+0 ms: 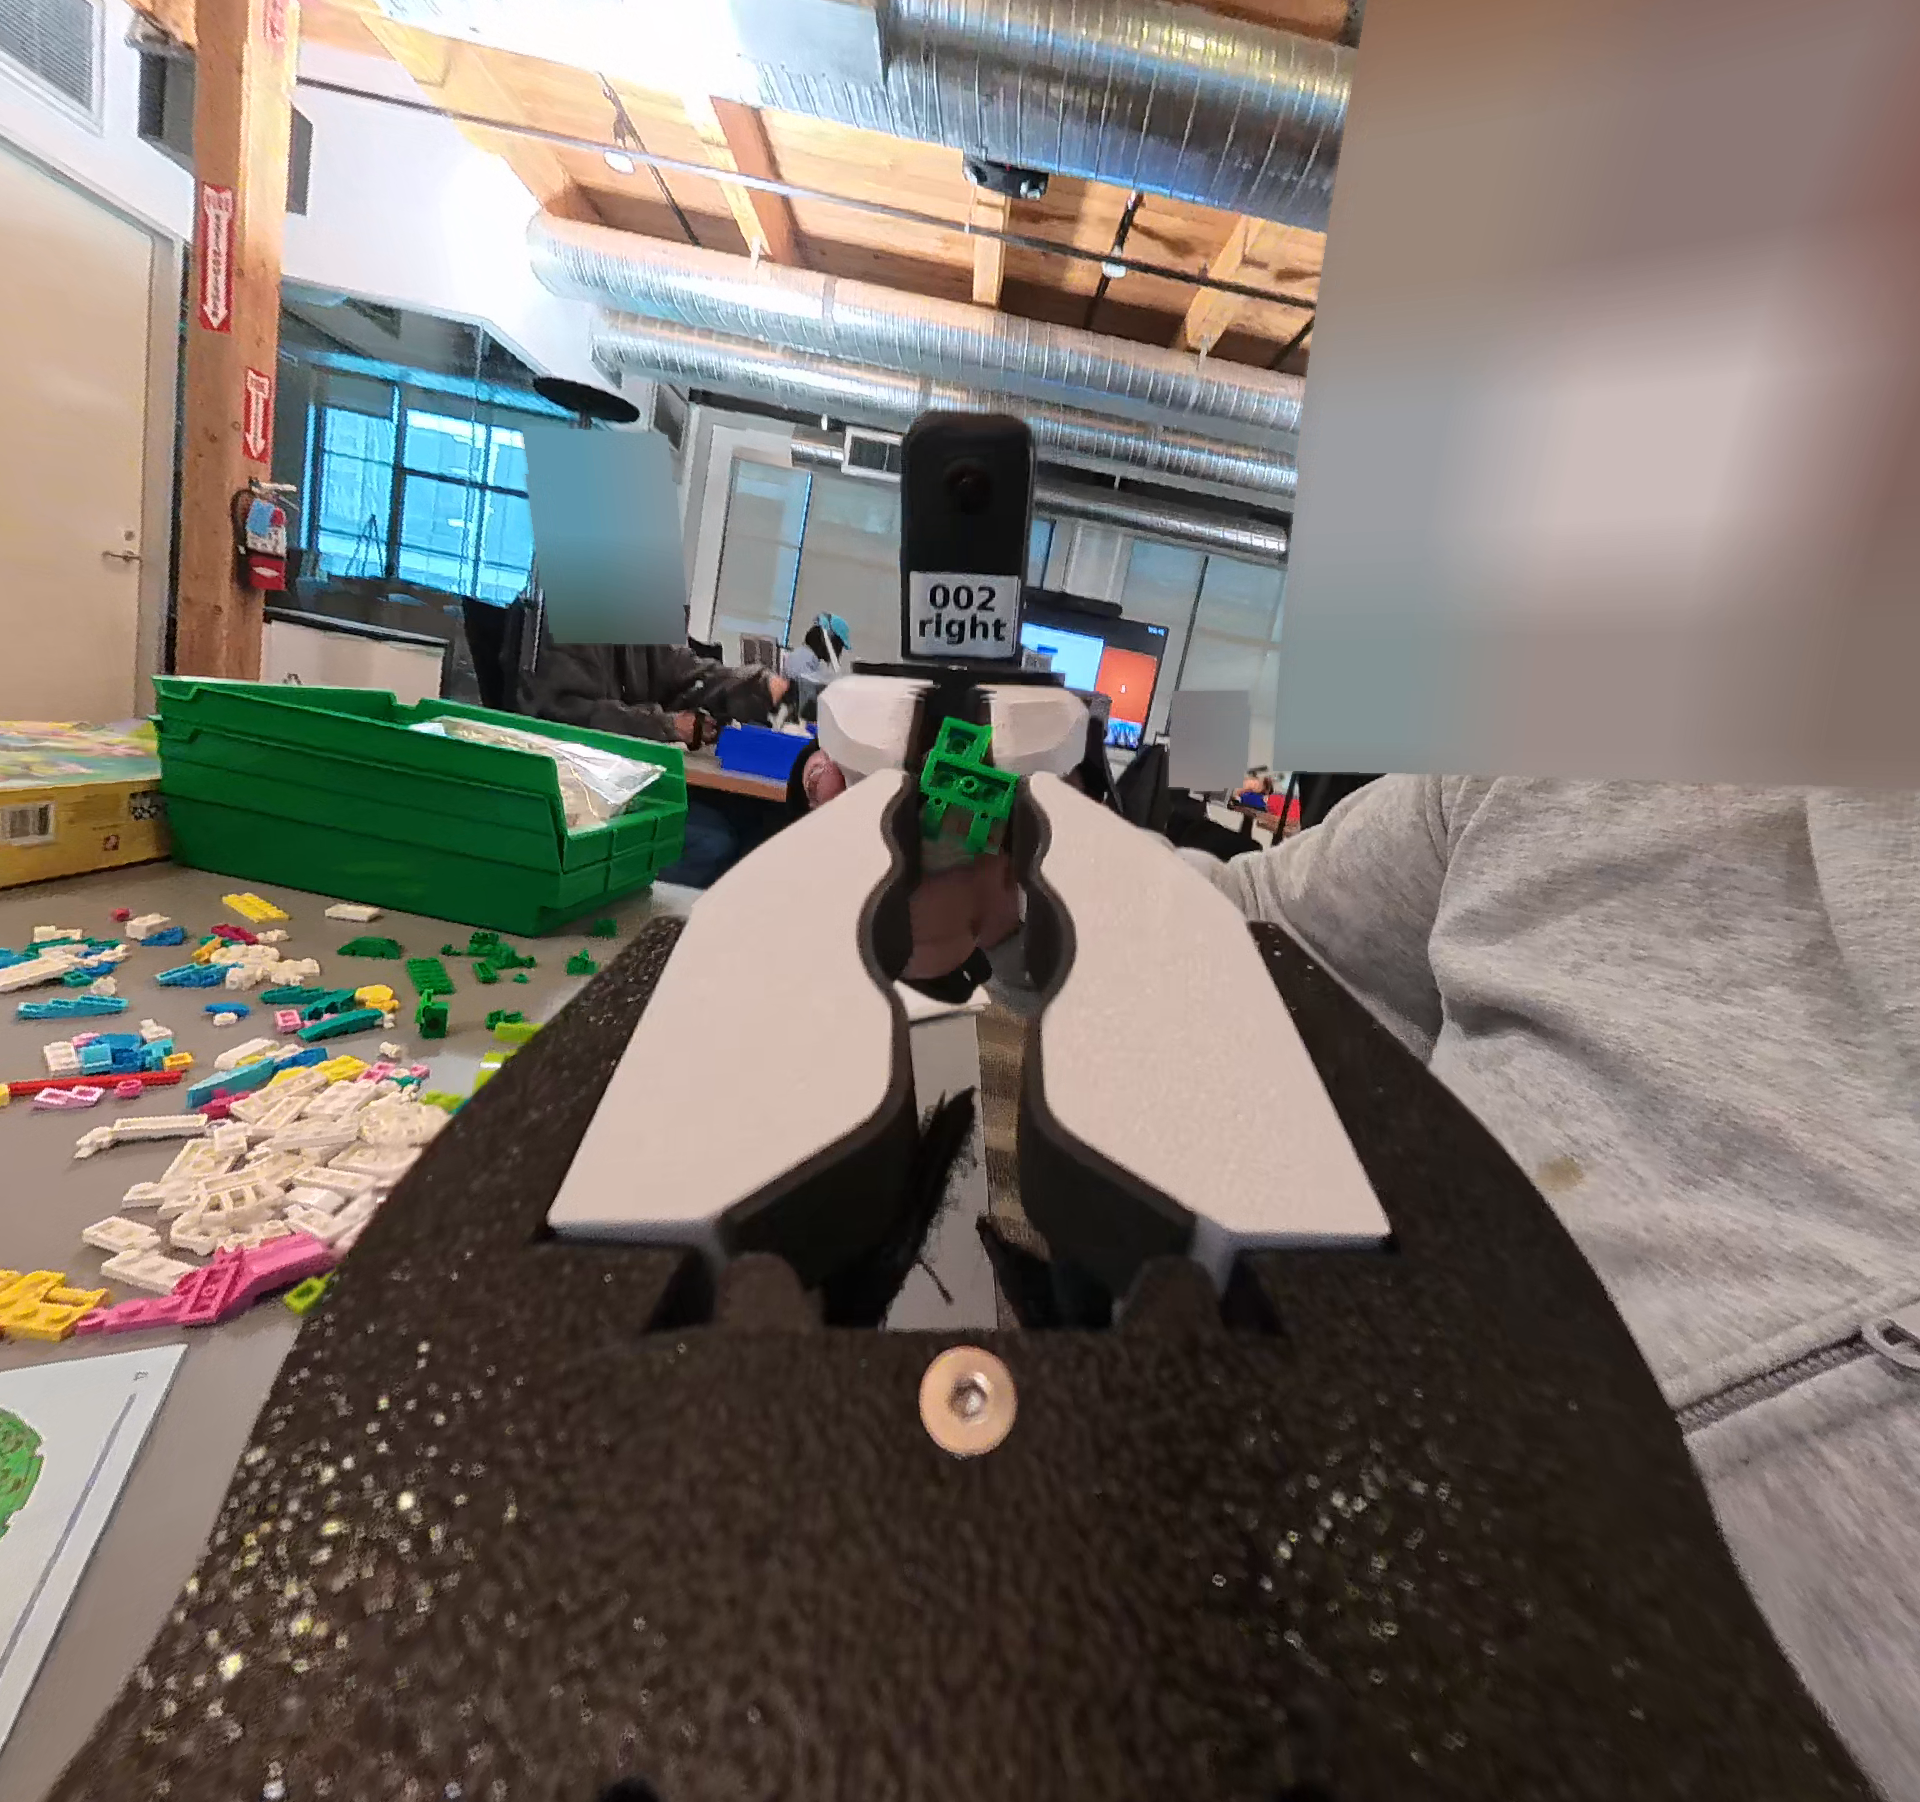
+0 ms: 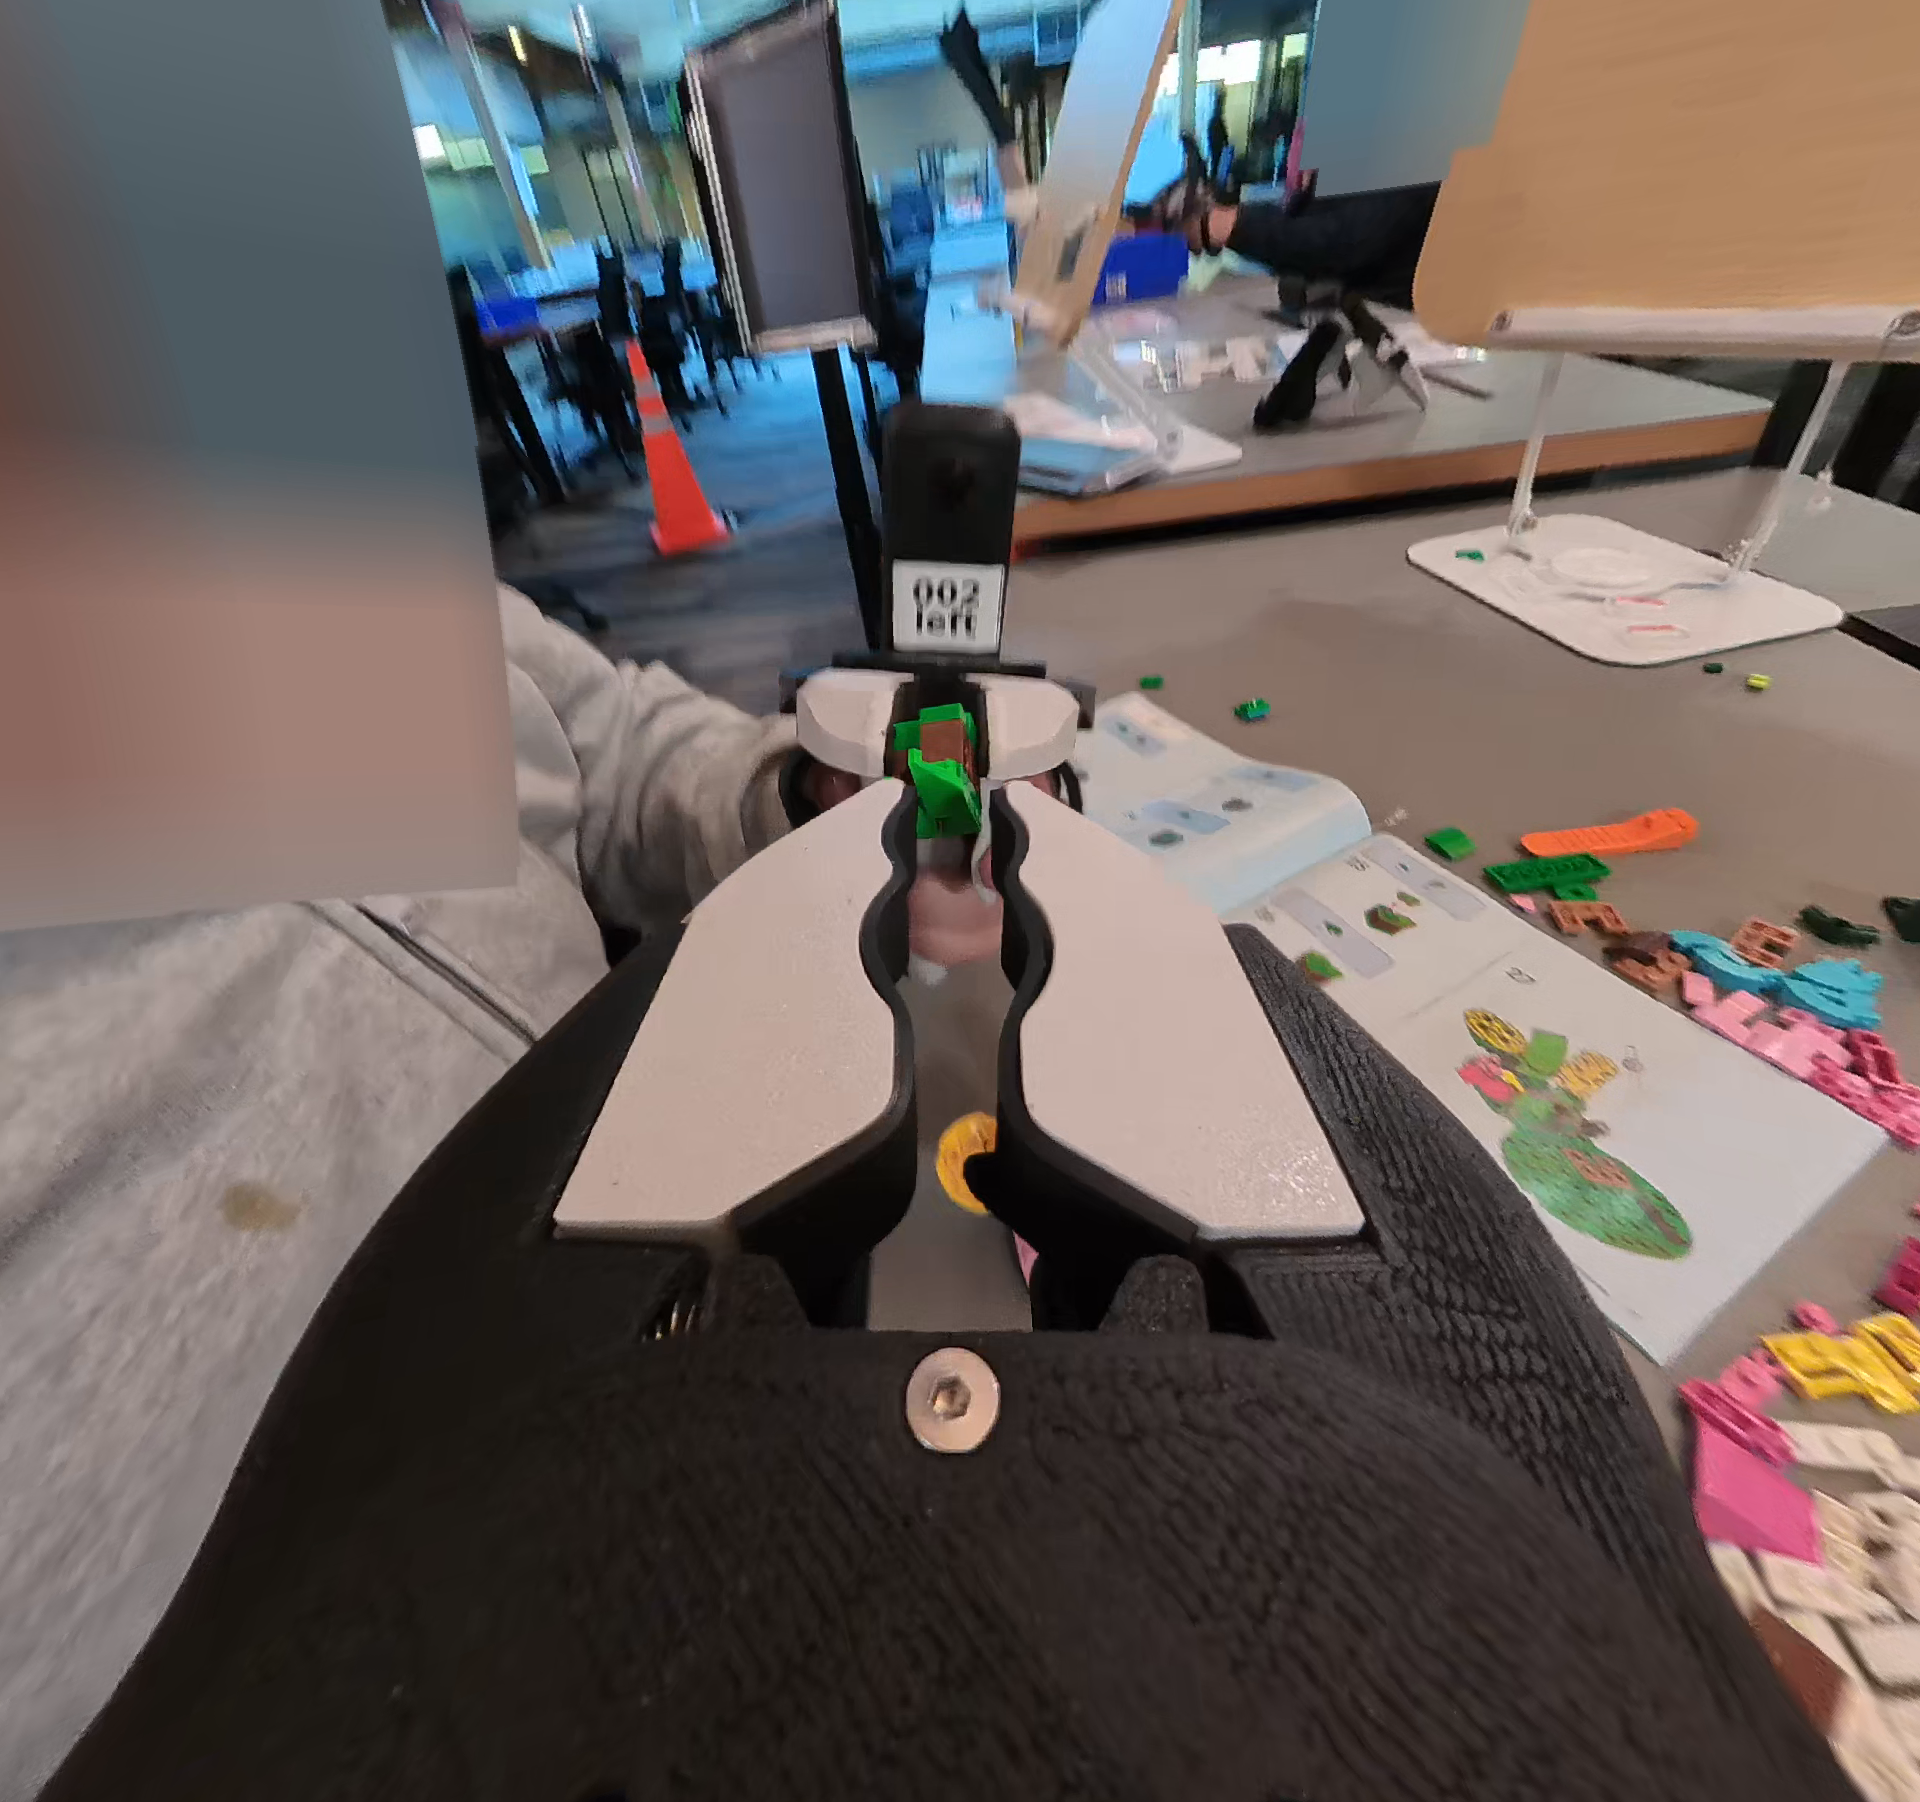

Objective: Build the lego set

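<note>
Both grippers are held up in the air, tip to tip. In the left wrist view my left gripper (image 1: 961, 807) is shut on a small green brick assembly (image 1: 966, 786). The right gripper (image 1: 951, 729) faces it just beyond, with the assembly's upper green part between its white fingers. In the right wrist view my right gripper (image 2: 940, 817) is shut on a green brick (image 2: 945, 794) at the near end of that assembly. The left gripper (image 2: 935, 729) beyond grips the far end, where a brown piece (image 2: 943, 739) shows between green ones. This view is blurred.
Loose bricks (image 1: 239, 1108) cover the grey table (image 1: 62, 1212) below, beside stacked green bins (image 1: 395, 796) and a yellow box (image 1: 73, 807). An open instruction booklet (image 2: 1455, 983), an orange brick separator (image 2: 1610, 833) and a clear stand (image 2: 1621, 589) lie at right. A grey sleeve (image 1: 1662, 1025) is close. Both grippers' tips are close together, under 4 cm apart.
</note>
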